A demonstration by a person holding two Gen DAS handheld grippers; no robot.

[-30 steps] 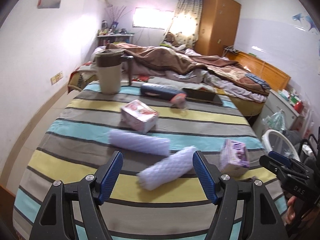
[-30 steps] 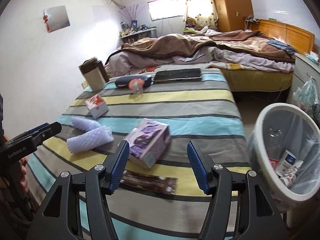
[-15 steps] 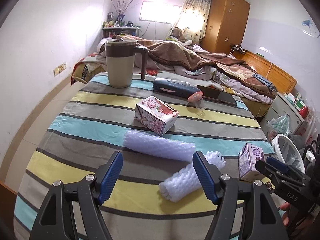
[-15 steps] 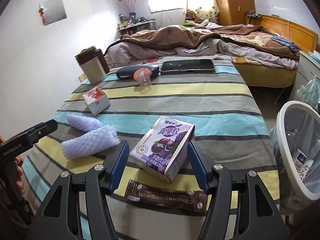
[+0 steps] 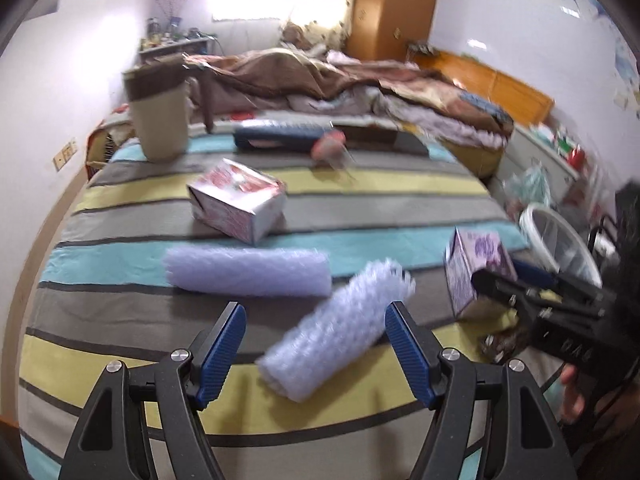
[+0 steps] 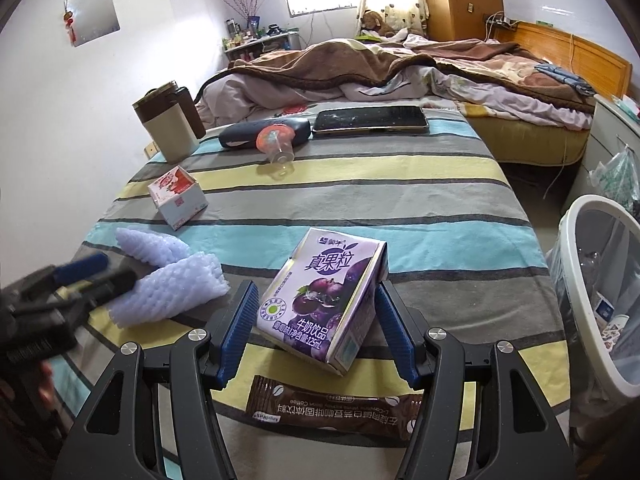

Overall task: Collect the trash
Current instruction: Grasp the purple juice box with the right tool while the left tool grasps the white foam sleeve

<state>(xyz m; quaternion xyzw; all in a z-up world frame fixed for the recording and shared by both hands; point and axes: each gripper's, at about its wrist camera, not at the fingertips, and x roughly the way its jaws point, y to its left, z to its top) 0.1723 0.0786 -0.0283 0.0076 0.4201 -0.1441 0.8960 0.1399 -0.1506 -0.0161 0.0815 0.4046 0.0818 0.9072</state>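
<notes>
On the striped table my left gripper [image 5: 316,340] stands open over a white foam net roll [image 5: 336,328], which lies slanted between its blue fingers, nearer the right one. A second foam roll [image 5: 248,272] lies just beyond it. My right gripper [image 6: 318,320] is open around a purple milk carton [image 6: 320,296] that leans between the pads; I see no squeeze on it. A brown coffee sachet [image 6: 332,408] lies under that gripper. A red and white carton [image 6: 176,196] sits farther back on the left. The left view is motion-blurred.
A white bin [image 6: 600,300] with a clear liner and some litter stands off the table's right edge. At the far end are a beige jug [image 6: 166,128], a dark blue case [image 6: 264,132], a clear cup with a pink lid [image 6: 278,148] and a tablet [image 6: 368,120]. A bed lies behind.
My left gripper came down and forward, so the nearer foam roll now lies between its fingers. My right gripper advanced until the purple carton stood between its pads, then held still.
</notes>
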